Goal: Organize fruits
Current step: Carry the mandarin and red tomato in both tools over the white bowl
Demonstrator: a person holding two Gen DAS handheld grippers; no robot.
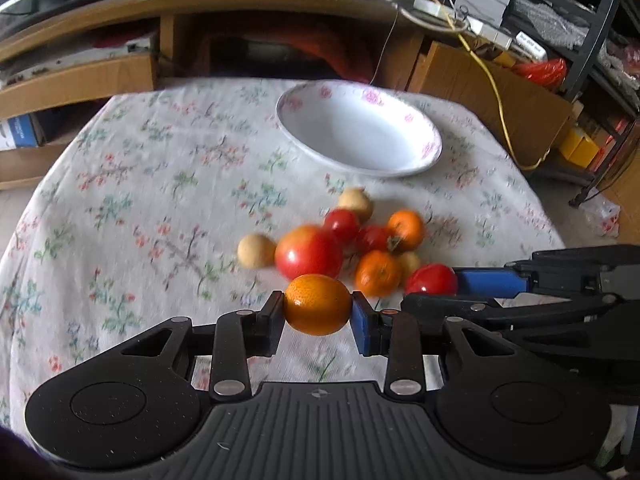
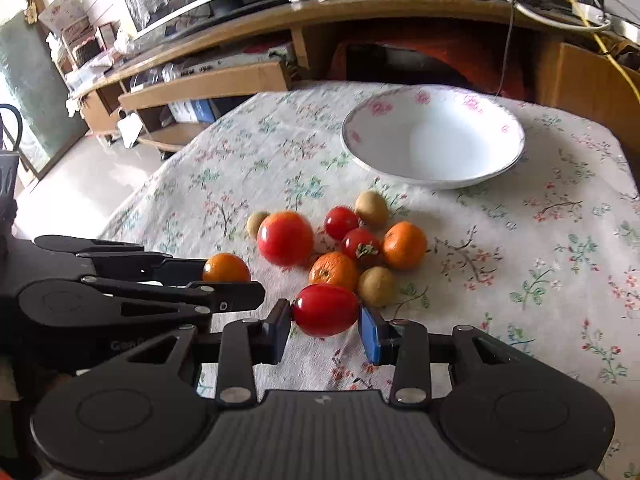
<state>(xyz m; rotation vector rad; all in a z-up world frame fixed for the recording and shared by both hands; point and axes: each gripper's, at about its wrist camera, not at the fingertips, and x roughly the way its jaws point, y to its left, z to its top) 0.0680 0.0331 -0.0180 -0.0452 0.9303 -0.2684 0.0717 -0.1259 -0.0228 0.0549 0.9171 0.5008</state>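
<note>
My left gripper [image 1: 318, 306] is shut on a small orange [image 1: 318, 304] and holds it just above the floral tablecloth. My right gripper [image 2: 325, 312] is shut on a red oblong tomato [image 2: 326, 310]; it also shows in the left wrist view [image 1: 431, 279]. A pile of fruit lies just ahead: a big red tomato [image 2: 285, 237], small red tomatoes [image 2: 341, 222], two oranges [image 2: 404, 245] and pale round fruits [image 2: 376, 286]. An empty white bowl with pink flowers [image 2: 432, 108] stands behind the pile, also in the left wrist view [image 1: 360, 98].
The table [image 2: 540, 240] has a floral cloth; its left edge drops to the floor. A wooden TV bench [image 2: 360, 8] with cables and cardboard boxes stands behind it. A black shelf rack [image 1: 580, 20] stands at the far right.
</note>
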